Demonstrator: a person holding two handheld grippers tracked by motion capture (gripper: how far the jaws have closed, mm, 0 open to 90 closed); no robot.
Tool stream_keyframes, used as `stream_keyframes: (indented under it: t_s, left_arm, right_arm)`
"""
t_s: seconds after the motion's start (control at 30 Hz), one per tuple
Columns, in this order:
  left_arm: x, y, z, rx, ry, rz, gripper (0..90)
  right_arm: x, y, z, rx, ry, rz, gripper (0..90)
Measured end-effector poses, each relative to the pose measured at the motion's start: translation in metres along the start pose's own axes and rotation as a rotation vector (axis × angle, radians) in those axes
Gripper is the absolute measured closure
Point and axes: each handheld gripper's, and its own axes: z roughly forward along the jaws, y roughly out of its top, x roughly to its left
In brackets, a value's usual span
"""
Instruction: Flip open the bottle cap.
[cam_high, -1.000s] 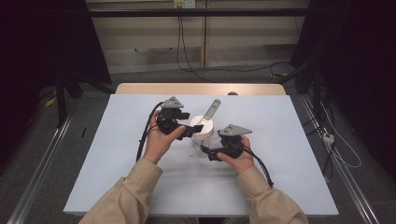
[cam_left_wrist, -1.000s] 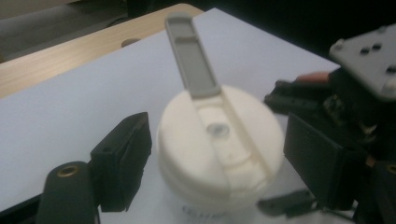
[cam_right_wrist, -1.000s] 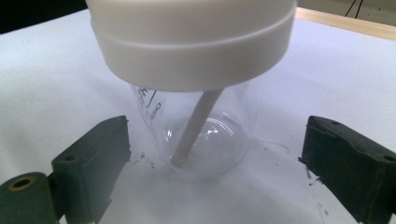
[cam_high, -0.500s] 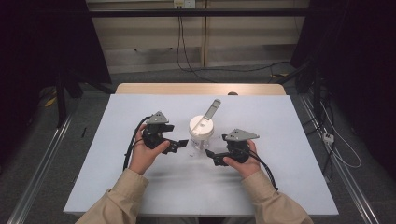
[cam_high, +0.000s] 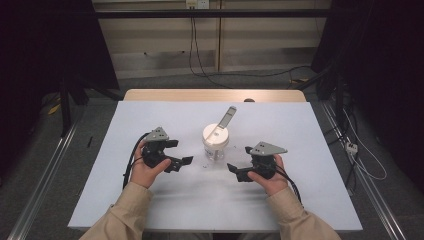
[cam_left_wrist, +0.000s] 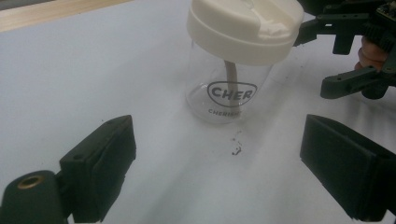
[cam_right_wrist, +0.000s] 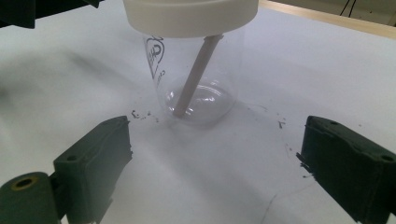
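A clear glass jar with a wide white lid stands at mid-table, and a pale spoon handle sticks up through the lid. In the left gripper view the jar carries dark lettering. My left gripper hovers left of the jar, open; its jaws have just been opening, with bare table between them. My right gripper sits right of the jar and nearer the person, open; its jaws have just widened a little around nothing. The pale stem leans inside the jar.
A white sheet covers the table, with a strip of wood at the far edge. Small dark specks lie on the sheet beside the jar. Cables trail on the floor beyond and to the right.
My left gripper has drawn away from the jar's lid, moving left, down and toward the person, and its jaws have spread. My right gripper has slid slightly right and nearer the person.
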Motion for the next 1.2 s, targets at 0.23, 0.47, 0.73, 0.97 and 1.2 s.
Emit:
stream_keyframes:
  t_s: [0.23, 0.47, 0.73, 0.97, 1.2]
  left_arm:
    - [0.003, -0.010, -0.013, 0.007, 0.014, -0.013, 9.8]
    - [0.002, -0.020, -0.021, 0.018, 0.015, -0.008, 9.5]
    - [0.002, -0.028, -0.032, 0.008, 0.016, -0.013, 9.5]
    - [0.005, -0.038, -0.039, 0.017, 0.023, -0.029, 9.2]
    - [0.007, -0.045, -0.044, 0.014, 0.021, -0.039, 9.1]
  right_arm:
    - [-0.001, -0.005, -0.010, 0.004, 0.004, -0.010, 8.0]
    - [-0.003, -0.009, -0.018, 0.005, -0.003, -0.001, 8.0]
    - [-0.007, -0.014, -0.025, 0.000, -0.008, 0.003, 8.3]
    - [-0.009, -0.018, -0.032, 0.003, -0.012, 0.010, 8.6]
    - [-0.012, -0.024, -0.038, 0.014, -0.018, 0.011, 8.7]
